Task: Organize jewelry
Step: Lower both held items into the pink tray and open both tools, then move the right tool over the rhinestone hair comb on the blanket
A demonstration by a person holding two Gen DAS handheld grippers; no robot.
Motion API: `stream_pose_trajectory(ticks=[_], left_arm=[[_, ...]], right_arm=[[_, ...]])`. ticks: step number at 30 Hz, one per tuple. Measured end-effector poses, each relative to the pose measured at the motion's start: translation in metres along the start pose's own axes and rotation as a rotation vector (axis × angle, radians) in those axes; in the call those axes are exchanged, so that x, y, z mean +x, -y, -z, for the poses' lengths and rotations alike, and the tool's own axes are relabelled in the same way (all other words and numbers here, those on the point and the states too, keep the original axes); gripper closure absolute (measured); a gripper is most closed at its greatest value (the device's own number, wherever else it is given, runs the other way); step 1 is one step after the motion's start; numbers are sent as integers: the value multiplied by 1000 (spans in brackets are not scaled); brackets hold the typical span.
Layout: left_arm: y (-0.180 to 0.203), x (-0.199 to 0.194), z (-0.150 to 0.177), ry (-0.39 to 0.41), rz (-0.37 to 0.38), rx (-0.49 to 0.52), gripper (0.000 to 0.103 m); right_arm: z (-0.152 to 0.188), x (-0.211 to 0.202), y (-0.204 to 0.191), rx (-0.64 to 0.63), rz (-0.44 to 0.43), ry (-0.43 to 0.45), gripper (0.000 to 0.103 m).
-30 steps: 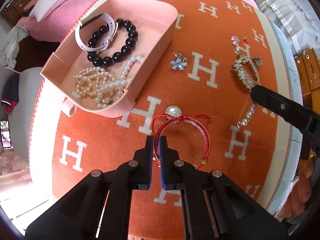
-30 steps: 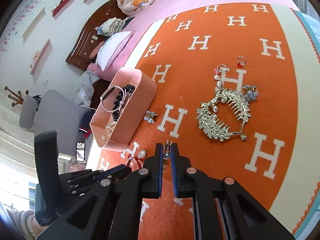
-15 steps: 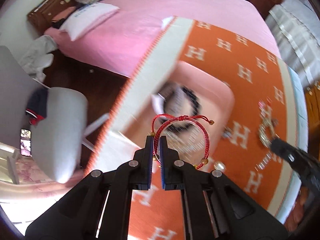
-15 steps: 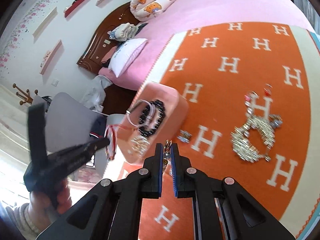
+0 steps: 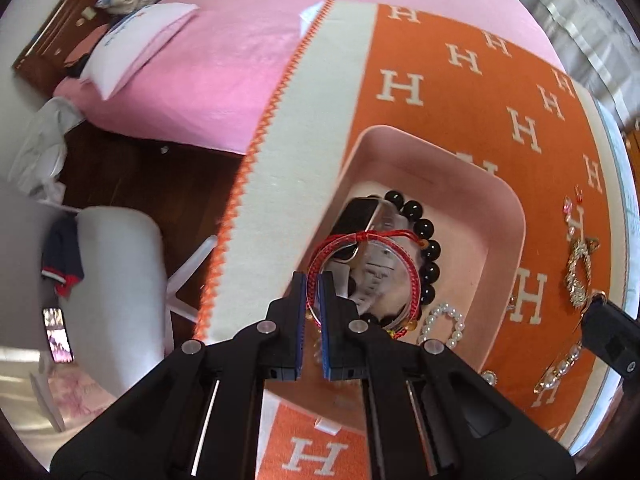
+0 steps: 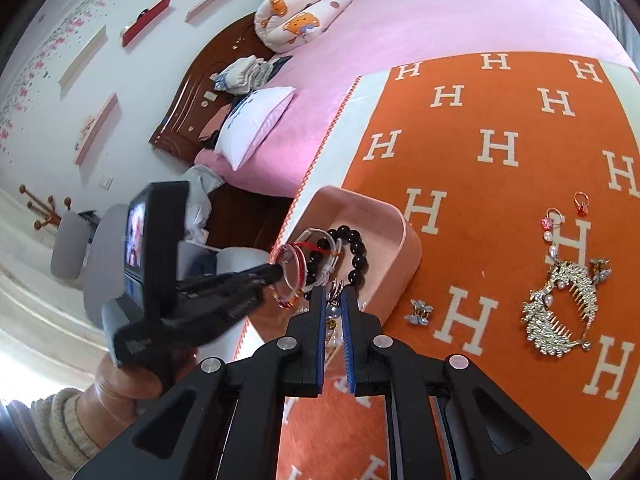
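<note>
My left gripper (image 5: 311,280) is shut on a red string bracelet (image 5: 412,280) and holds it over the pink tray (image 5: 508,216). The tray holds a black bead bracelet (image 5: 428,248), a white watch (image 5: 360,216) and pearl strands (image 5: 440,324). My right gripper (image 6: 334,300) is shut on a pearl-and-gold hair clip (image 6: 335,294), just beside the tray (image 6: 404,248). The left gripper (image 6: 276,270) with the red bracelet (image 6: 294,276) also shows in the right wrist view.
On the orange H-patterned blanket (image 6: 500,92) lie a gold rhinestone hair comb (image 6: 560,308), a blue flower clip (image 6: 418,314), and small rings (image 6: 580,206). The blanket's white edge (image 5: 280,184) drops to the floor, with a grey chair (image 5: 116,280) below.
My left gripper lifted the red bracelet off the blanket and carried it over the pink tray. My right gripper, still holding the clip, moved closer to the tray.
</note>
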State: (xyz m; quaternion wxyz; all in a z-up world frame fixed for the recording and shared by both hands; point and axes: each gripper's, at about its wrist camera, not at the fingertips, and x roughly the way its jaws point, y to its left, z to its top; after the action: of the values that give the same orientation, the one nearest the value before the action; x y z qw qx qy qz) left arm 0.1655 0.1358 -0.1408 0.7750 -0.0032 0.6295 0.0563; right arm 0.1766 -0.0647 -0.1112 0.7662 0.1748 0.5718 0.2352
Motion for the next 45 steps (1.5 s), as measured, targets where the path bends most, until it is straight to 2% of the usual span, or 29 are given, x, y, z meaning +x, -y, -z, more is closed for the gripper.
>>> stream_pose_trajectory(ticks=[7, 11, 16, 17, 20, 21, 23, 25, 35, 45], left_arm=[[9, 20, -5, -42, 70, 47, 98], [11, 33, 2, -101, 99, 74, 97], [7, 36, 12, -119, 97, 90, 97], [5, 38, 13, -137, 107, 86, 91], [-2, 36, 18, -157, 135, 81, 64], [-4, 34, 21, -157, 160, 77, 59], [-8, 29, 26, -154, 182, 71, 56], [-11, 23, 29, -132, 185, 74, 55], [-17, -8, 37, -84, 190, 60, 54], [-9, -16, 42, -46, 179, 80, 54]], right_arm=[[-7, 21, 1, 38, 48, 23, 95], [-21, 36, -1, 37, 77, 43, 95], [-35, 56, -8, 20, 110, 40, 95], [-37, 60, -7, 26, 115, 33, 95], [-41, 73, -3, 45, 140, 18, 95], [-42, 76, -3, 49, 147, 11, 92], [-42, 80, 0, 57, 163, 11, 85], [-41, 82, 1, 61, 170, 15, 78], [-27, 79, 1, 47, 173, 6, 77], [3, 64, -9, 12, 185, -6, 78]])
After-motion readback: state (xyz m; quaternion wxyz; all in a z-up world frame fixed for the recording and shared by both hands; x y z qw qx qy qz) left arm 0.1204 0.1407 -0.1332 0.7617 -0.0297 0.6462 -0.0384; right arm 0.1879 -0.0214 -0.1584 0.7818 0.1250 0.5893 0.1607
